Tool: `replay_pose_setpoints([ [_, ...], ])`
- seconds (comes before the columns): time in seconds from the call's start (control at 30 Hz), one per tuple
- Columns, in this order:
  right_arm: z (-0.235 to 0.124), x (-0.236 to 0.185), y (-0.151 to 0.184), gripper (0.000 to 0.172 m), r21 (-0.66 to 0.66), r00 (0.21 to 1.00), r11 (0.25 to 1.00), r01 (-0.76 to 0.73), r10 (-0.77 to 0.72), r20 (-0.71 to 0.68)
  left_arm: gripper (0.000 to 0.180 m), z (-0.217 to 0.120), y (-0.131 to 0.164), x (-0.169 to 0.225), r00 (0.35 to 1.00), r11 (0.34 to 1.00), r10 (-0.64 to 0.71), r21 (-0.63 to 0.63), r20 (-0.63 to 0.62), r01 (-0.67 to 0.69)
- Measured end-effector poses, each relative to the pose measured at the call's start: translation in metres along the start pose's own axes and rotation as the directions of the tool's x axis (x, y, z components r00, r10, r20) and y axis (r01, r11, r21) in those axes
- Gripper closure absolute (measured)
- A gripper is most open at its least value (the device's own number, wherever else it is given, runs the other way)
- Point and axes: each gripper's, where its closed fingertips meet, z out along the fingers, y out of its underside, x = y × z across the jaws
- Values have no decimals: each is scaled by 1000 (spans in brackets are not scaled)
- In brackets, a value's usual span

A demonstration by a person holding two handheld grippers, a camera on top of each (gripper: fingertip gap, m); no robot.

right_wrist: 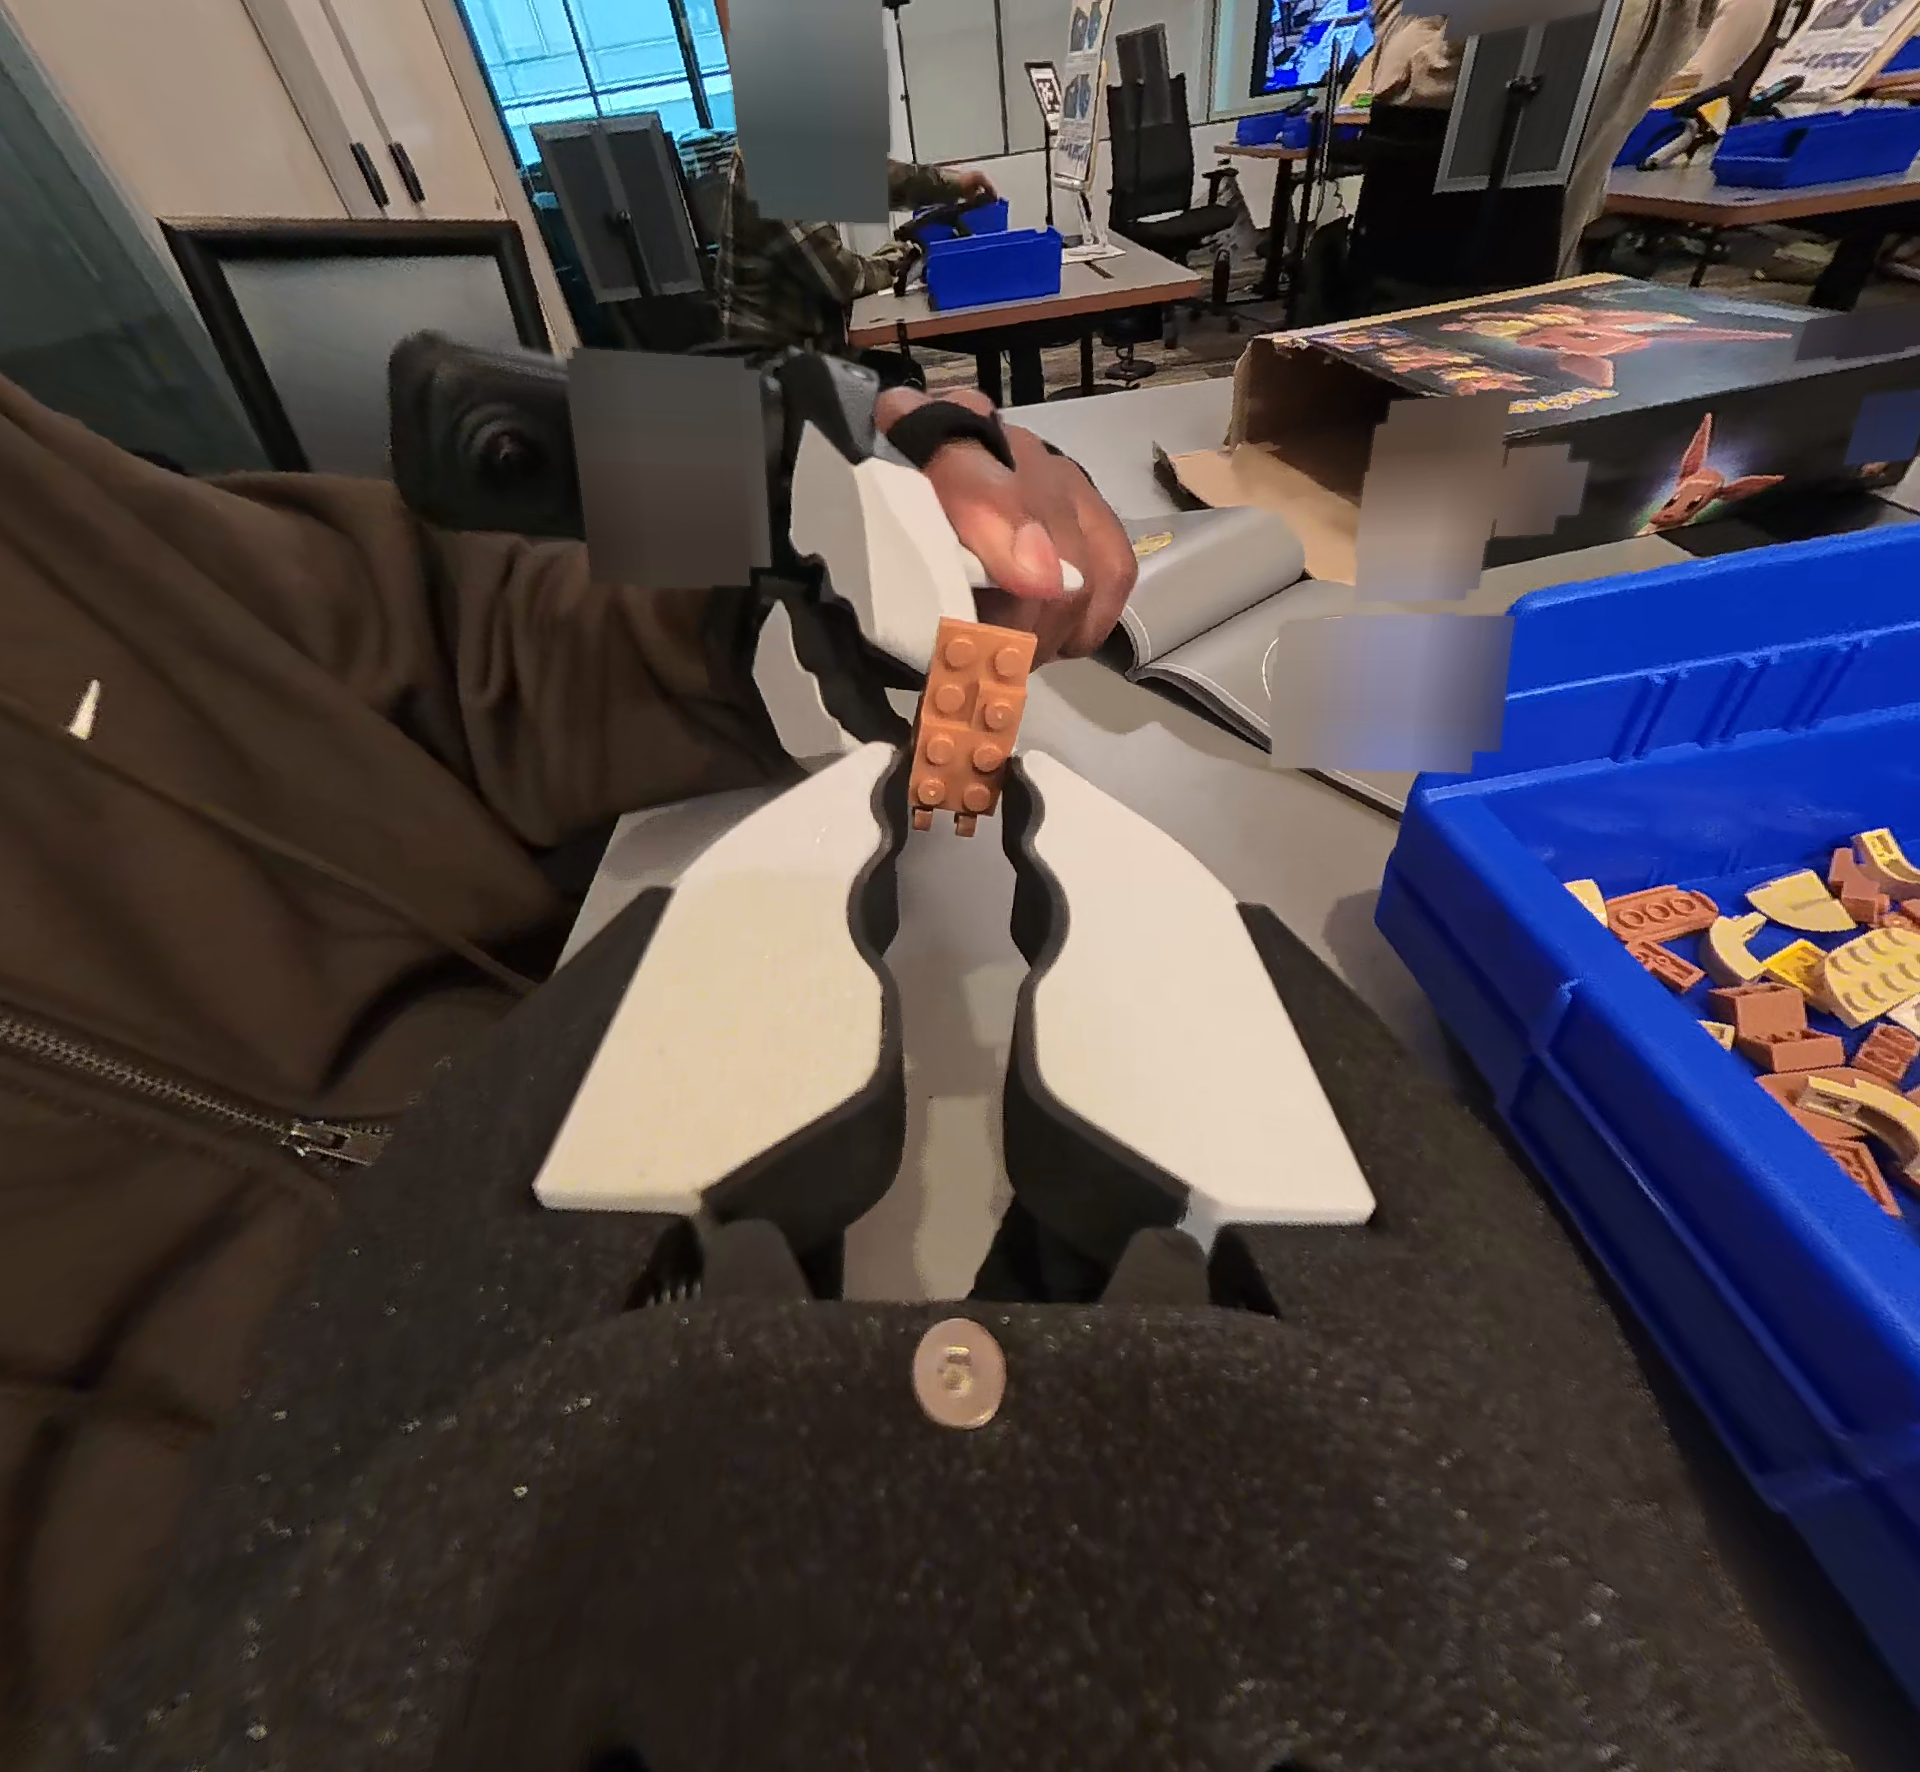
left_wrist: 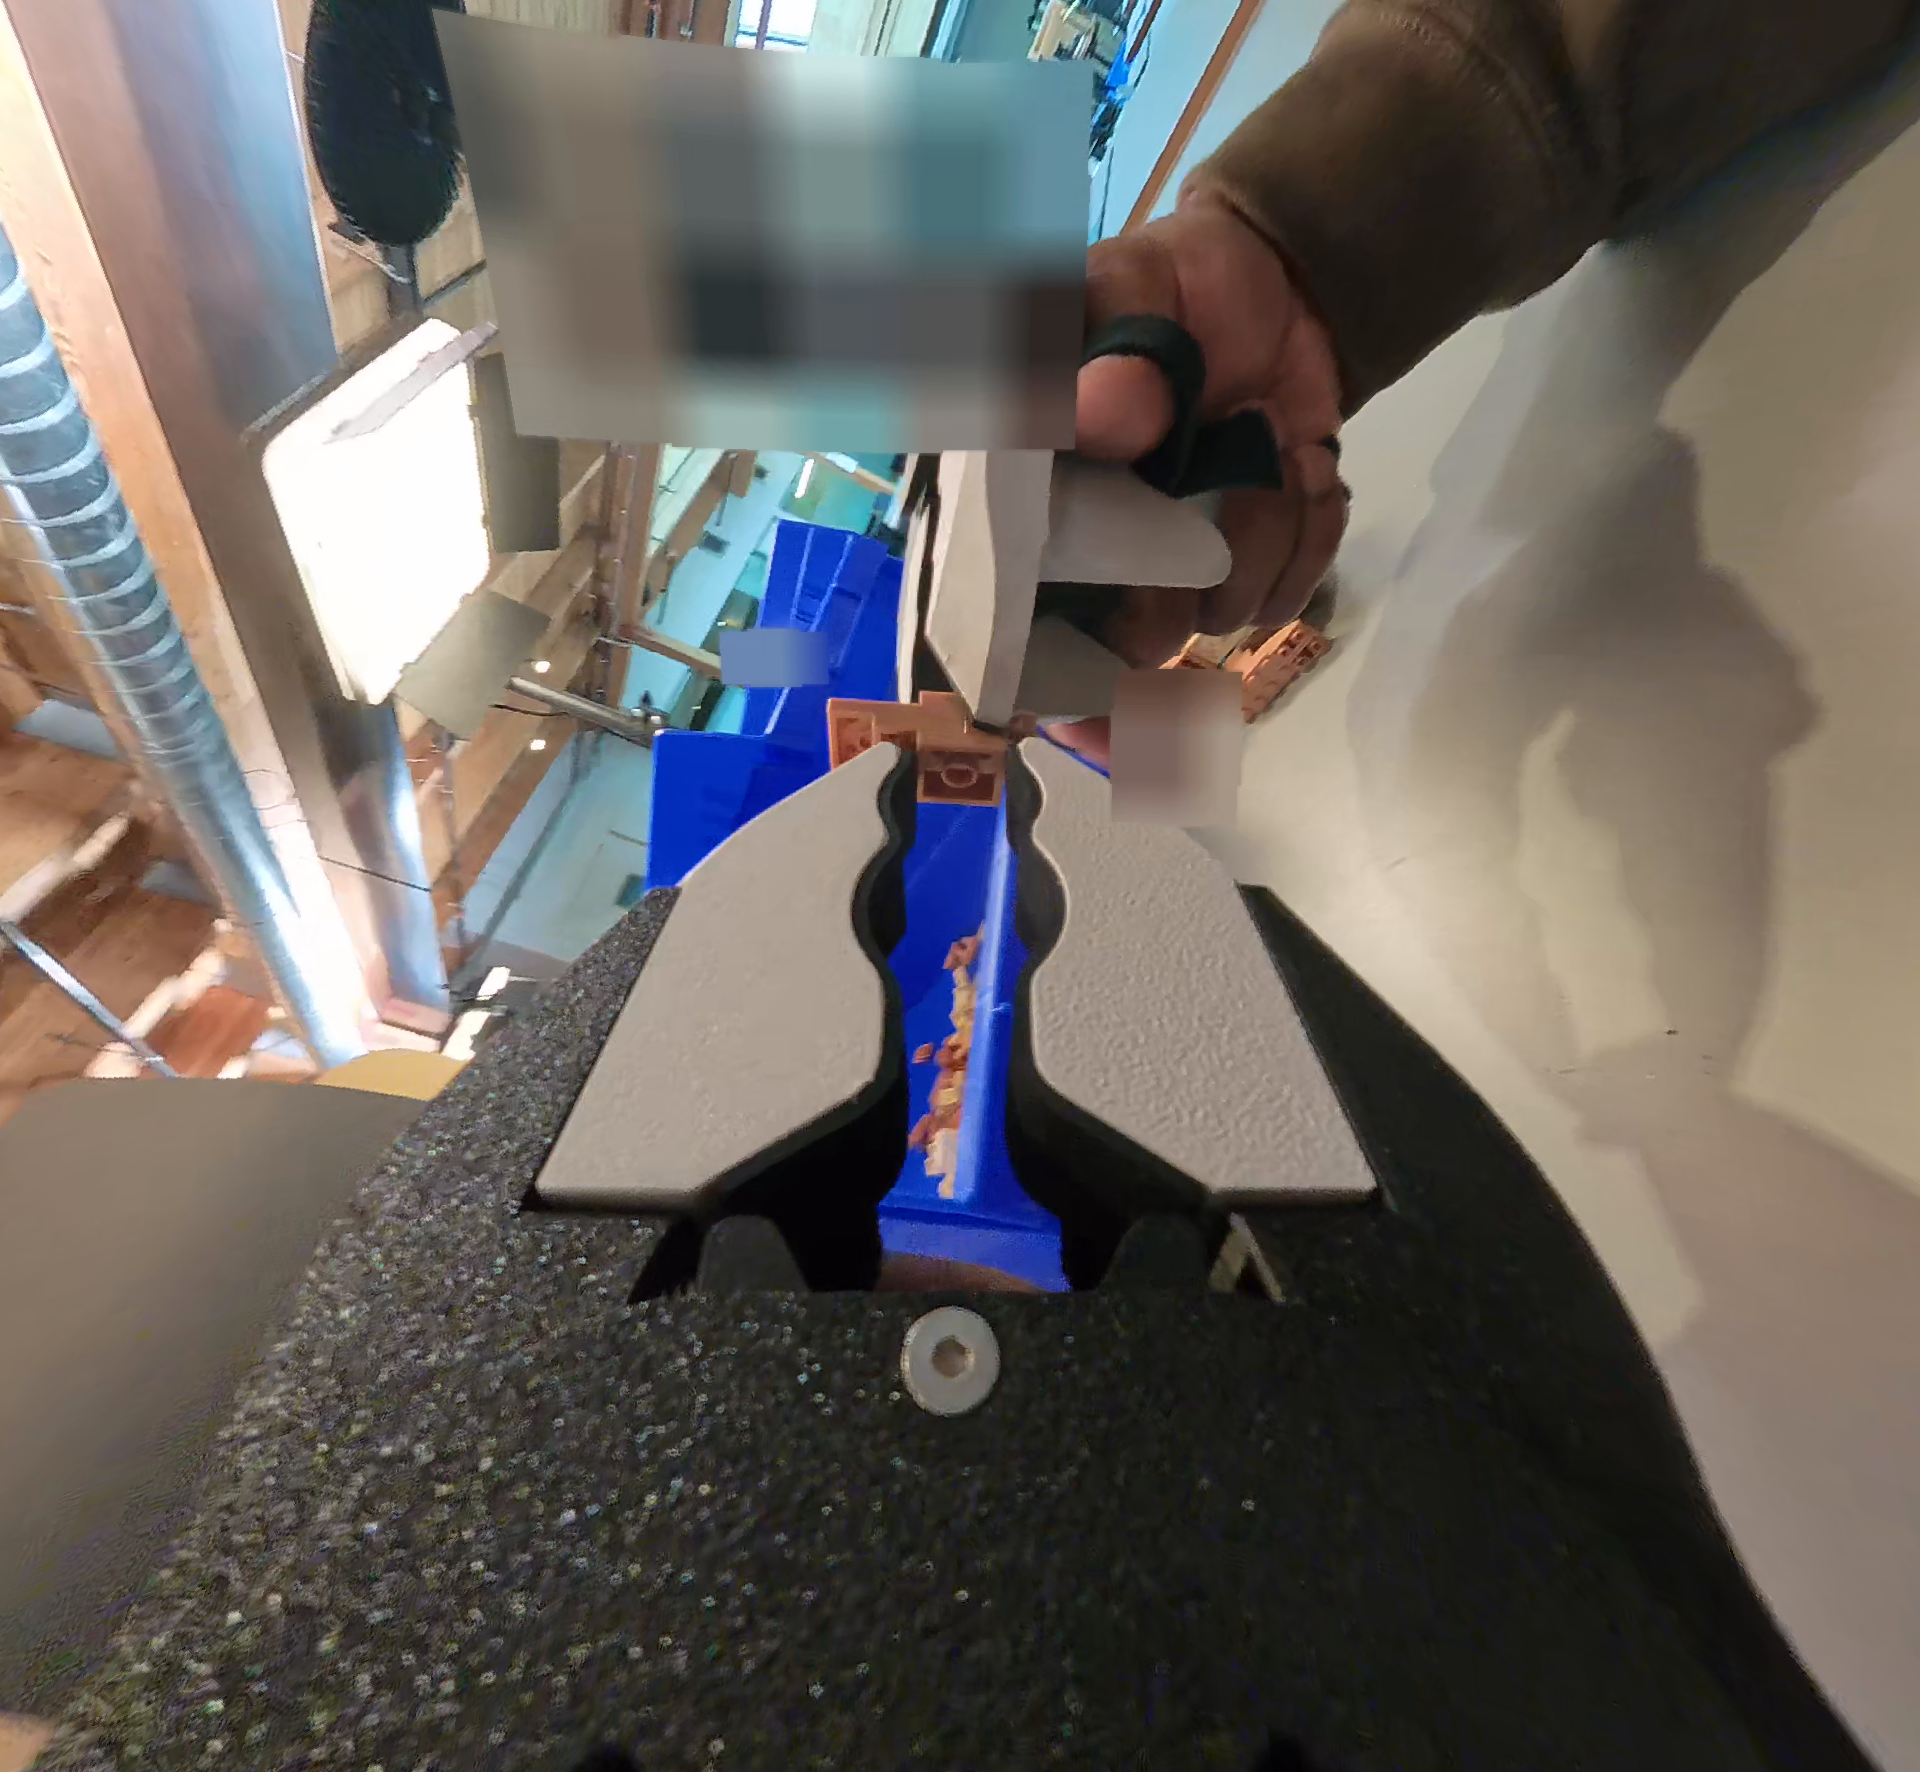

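A small brown brick assembly (right_wrist: 971, 714) is held in the air between both grippers. In the right wrist view my right gripper (right_wrist: 956, 782) is shut on its lower end, with both pads against its sides. My left gripper (right_wrist: 899, 699) reaches in from behind and grips the far part of the assembly. In the left wrist view my left gripper (left_wrist: 958, 766) is shut on a brown brick (left_wrist: 958, 775) of the same assembly. My right gripper (left_wrist: 1000, 716) comes down from above, and its tips meet the assembly there.
A blue bin (right_wrist: 1475, 943) with several loose brown and tan bricks (right_wrist: 1787, 984) stands at the right; it also shows in the left wrist view (left_wrist: 727, 787). An open booklet (right_wrist: 1216, 621) and a torn cardboard box (right_wrist: 1558, 372) lie on the grey table (right_wrist: 1195, 787). More brown bricks (left_wrist: 1288, 662) sit on the table. Less than 4 cm separates the two grippers' tips.
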Motion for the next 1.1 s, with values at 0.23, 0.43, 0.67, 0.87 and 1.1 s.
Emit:
replay_pose_setpoints([
  [0.23, -3, 3, -4, 155, -17, 978, 983, 182, -183, -97, 168, -10, -6, -13, 911, 905, -399, 114, -106, 410],
  [0.43, 1, 1, -4, 155, -27, 961, 968, 250, -251, -115, 159, -11, -8, -20, 738, 730, -640, 132, -211, 671],
  [0.67, 6, 0, 2, 155, -64, 944, 952, 300, -306, -127, 158, -2, -5, -3, 701, 709, -666, 78, -255, 701],
  [0.87, 9, -2, 4, 155, -78, 937, 944, 322, -329, -120, 163, -5, -5, -1, 705, 714, -650, 89, -284, 695],
  [1.1, 11, -11, 9, 155, -71, 975, 973, 218, -220, -16, 163, -12, -9, 7, 734, 752, -588, 107, -340, 651],
])
